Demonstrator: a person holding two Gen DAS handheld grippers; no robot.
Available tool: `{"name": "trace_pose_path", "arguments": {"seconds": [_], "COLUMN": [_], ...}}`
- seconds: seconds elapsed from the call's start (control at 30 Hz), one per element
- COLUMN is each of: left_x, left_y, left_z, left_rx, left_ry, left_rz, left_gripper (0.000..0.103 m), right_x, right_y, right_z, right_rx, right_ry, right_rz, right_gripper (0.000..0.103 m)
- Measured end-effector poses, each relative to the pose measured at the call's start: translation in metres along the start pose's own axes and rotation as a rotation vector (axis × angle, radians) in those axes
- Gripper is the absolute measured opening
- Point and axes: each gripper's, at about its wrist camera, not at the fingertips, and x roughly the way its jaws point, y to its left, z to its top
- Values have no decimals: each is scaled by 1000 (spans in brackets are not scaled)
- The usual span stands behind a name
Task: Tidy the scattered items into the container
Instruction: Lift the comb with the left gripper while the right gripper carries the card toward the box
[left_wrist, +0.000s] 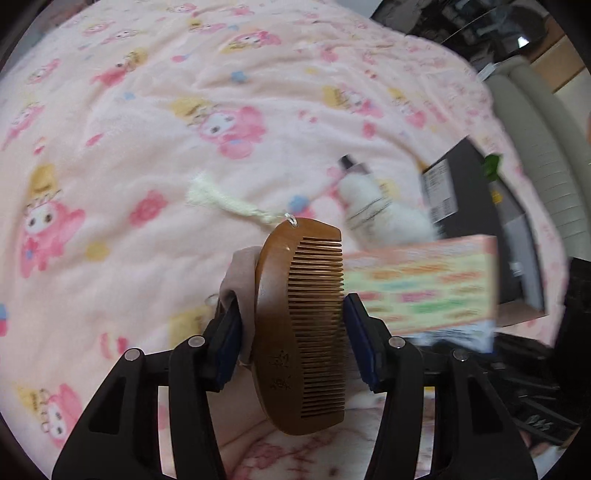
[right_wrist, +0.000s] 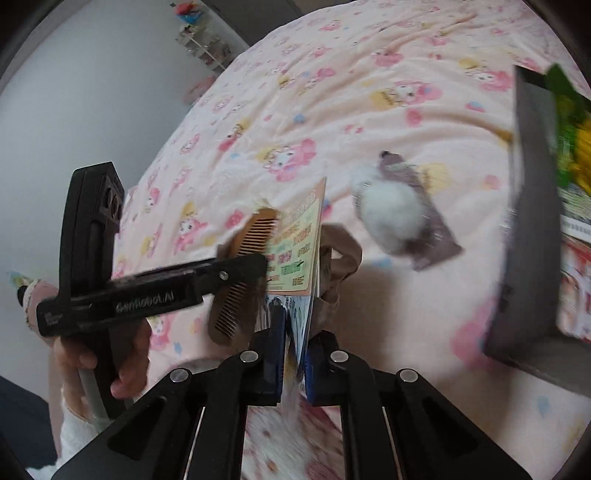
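My left gripper (left_wrist: 291, 339) is shut on a brown wooden comb (left_wrist: 299, 325) with a white tassel (left_wrist: 221, 201), held above the pink blanket; a beige cloth piece (left_wrist: 240, 288) is caught beside it. The comb also shows in the right wrist view (right_wrist: 236, 280), with the left gripper's fingers (right_wrist: 236, 271) across it. My right gripper (right_wrist: 293, 354) is shut on a thin colourful booklet (right_wrist: 295, 254), which shows in the left wrist view (left_wrist: 421, 284). A white fluffy pompom (right_wrist: 391, 214) and a brown tube (right_wrist: 424, 206) lie on the blanket. The dark container (right_wrist: 528, 221) stands at the right.
The pink cartoon-print blanket (left_wrist: 147, 147) covers the bed. The container (left_wrist: 465, 192) holds green and yellow packets (right_wrist: 572, 129). A beige cloth strap (right_wrist: 340, 258) lies behind the booklet. A white wall and shelf (right_wrist: 199, 37) are beyond the bed's far edge.
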Motion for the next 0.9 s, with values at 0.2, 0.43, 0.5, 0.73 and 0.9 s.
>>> {"name": "trace_pose_path", "arguments": {"seconds": [0.2, 0.43, 0.5, 0.73, 0.9], "left_x": [4, -26, -27, 1, -22], "left_y": [38, 82, 87, 85, 82], "left_z": [-17, -34, -36, -51, -58], "left_rx": [-95, -225, -240, -259, -253], "left_ry": [41, 14, 11, 38, -36], "left_rz": [59, -47, -40, -61, -117], "left_gripper": [54, 60, 60, 30, 14], "right_x": [-1, -18, -20, -18, -34], "right_y": [-31, -51, -52, -40, -57], "right_z": [-25, -34, -33, -43, -53], "right_rx": [19, 76, 80, 19, 59], "right_ry": [44, 38, 25, 22, 7], "right_rz": [-103, -83, -71, -89, -130], "right_gripper": [9, 14, 14, 9, 8]}}
